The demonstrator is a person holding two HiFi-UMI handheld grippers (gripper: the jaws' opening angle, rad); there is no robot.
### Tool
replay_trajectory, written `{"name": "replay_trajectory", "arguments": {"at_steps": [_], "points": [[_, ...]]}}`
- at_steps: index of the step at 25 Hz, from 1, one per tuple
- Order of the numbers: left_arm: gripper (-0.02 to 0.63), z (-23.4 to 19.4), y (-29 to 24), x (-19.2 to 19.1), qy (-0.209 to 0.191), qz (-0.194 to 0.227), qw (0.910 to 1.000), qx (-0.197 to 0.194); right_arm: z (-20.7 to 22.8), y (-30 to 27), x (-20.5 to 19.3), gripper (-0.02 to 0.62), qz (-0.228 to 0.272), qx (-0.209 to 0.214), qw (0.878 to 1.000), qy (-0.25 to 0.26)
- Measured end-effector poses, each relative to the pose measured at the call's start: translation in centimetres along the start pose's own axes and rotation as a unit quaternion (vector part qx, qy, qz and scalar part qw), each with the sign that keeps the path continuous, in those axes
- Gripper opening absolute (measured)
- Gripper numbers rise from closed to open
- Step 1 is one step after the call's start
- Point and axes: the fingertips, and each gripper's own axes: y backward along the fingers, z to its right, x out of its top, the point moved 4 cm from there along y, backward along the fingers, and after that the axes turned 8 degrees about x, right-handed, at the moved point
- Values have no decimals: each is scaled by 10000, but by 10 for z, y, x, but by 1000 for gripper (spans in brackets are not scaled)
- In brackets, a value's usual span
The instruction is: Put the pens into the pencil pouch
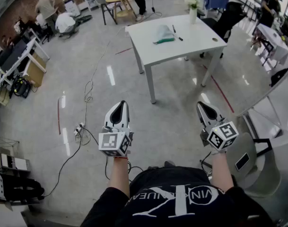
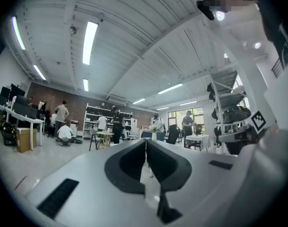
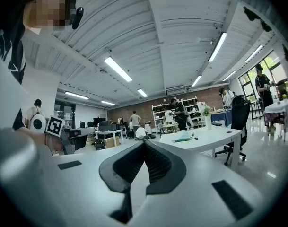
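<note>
A white and green pencil pouch (image 1: 162,34) lies on the white table (image 1: 191,44) far ahead of me, with two dark pens (image 1: 176,33) just right of it. The right gripper view shows the pouch (image 3: 183,136) and a pen (image 3: 195,137) on that table (image 3: 205,137). My left gripper (image 1: 120,107) and right gripper (image 1: 202,105) are held level over the floor, well short of the table. Both are shut with nothing between the jaws. In the left gripper view the left gripper (image 2: 146,140) faces the room.
A vase of flowers (image 1: 193,8) and a small round thing (image 1: 215,39) stand on the table. Black office chairs (image 1: 226,18) sit behind it. Cables (image 1: 87,122) trail over the floor at left. Desks and several people fill the room's edges.
</note>
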Motion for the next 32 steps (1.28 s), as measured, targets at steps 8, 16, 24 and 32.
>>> {"name": "replay_trajectory", "arguments": {"at_steps": [8,16,24,32], "points": [[6,7,8,-15,12,-88,9999,118,-1,3,-12,8,-175,152,9996,134],[16,18,4,-7,264,-75,9995,-125,20,18,-7,48,-69,-268,9996,52],[117,17,-4,-16,269,-302,9992,10,35,25,-22,112,-164,-265,9992,-249],[117,5,-45,-40,341,-568,9978,16,71,6,-34,120,-160,-371,9979,-512]]}}
